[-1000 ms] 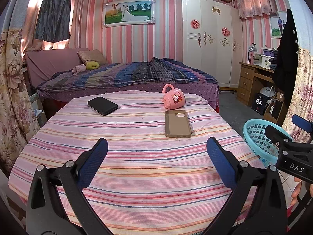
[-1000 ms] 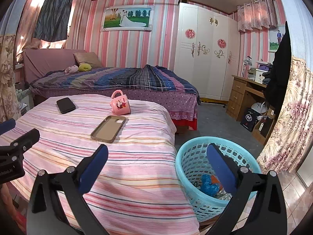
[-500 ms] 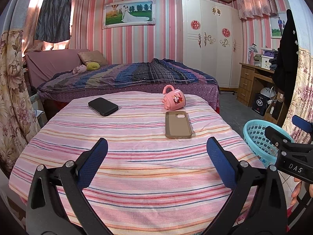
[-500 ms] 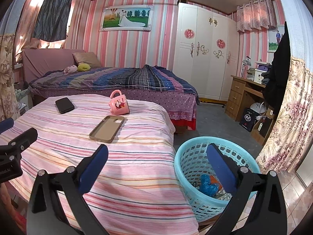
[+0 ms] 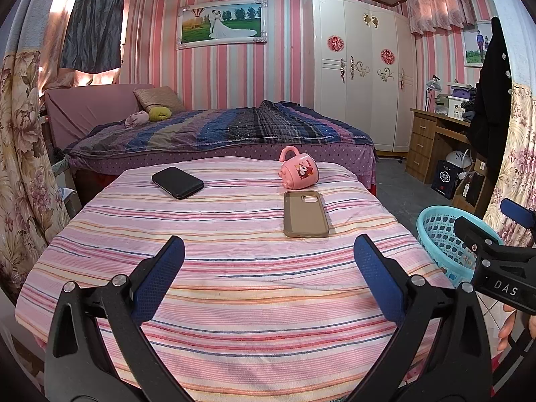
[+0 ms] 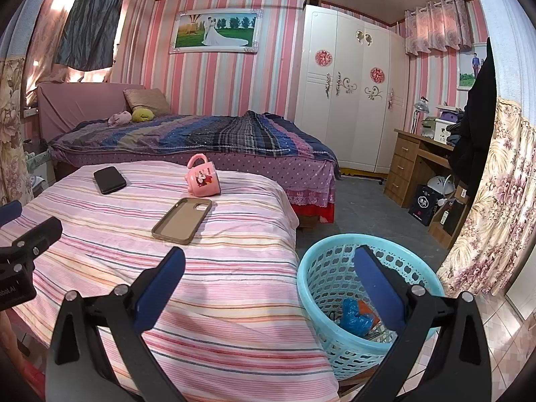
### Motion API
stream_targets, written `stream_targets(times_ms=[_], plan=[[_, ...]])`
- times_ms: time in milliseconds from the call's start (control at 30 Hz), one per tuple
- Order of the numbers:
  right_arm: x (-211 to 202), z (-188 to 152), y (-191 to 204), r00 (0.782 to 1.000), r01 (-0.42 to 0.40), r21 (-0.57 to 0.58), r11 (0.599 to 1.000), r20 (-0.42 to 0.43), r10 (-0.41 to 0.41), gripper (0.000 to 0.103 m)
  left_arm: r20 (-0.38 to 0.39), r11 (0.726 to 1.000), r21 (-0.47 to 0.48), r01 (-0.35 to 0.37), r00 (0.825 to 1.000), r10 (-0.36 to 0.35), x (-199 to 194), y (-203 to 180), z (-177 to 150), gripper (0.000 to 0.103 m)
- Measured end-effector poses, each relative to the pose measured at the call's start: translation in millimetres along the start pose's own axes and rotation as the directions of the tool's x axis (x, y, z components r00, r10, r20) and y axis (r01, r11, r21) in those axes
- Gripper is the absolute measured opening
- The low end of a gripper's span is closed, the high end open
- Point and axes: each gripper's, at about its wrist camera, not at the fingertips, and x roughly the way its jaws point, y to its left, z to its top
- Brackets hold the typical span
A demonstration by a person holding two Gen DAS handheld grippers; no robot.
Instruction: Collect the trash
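Grippers: left gripper point(image 5: 268, 264) and right gripper point(image 6: 269, 266) both held with blue-padded fingers point(image 5: 160, 278) wide apart, nothing between them.
Left gripper position: over the near end of a striped pink bed point(image 5: 234, 288), aimed along it.
Right gripper position: at the bed's right edge, one finger over the cover, the other over the basket point(image 6: 321, 288); it also shows at the right margin of the left view point(image 5: 502, 254).
Basket: light blue plastic, openwork wall, on the floor just beside the bed's near right corner.
Trash: blue crumpled bag point(image 6: 355, 313) and an orange scrap point(image 6: 366, 308) lying in the basket's bottom; other bits there too small to tell.
Bed top: black phone point(image 5: 177, 182) toward the far left; pink mug point(image 5: 299, 171) tipped on its side toward the far right; brown case point(image 5: 305, 213) lying flat, just in front of the mug.
Background: second bed point(image 5: 221, 134) with a dark plaid blanket, white wardrobe point(image 5: 361, 77), wooden desk point(image 5: 435, 140) at the right wall.
Hand: fingertips point(image 5: 507, 328) visible under the right gripper at the left view's lower right edge.
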Motion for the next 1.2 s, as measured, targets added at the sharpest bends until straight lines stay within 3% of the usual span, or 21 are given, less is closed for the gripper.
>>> stream_targets(times_ms=[1200], plan=[[-0.5,0.8,-1.5,1.000,0.001,0.001,1.000,-0.002,-0.001,0.098,0.001,1.000,0.000,0.000,1.000,0.000,0.4,-0.4,-1.0,0.098]])
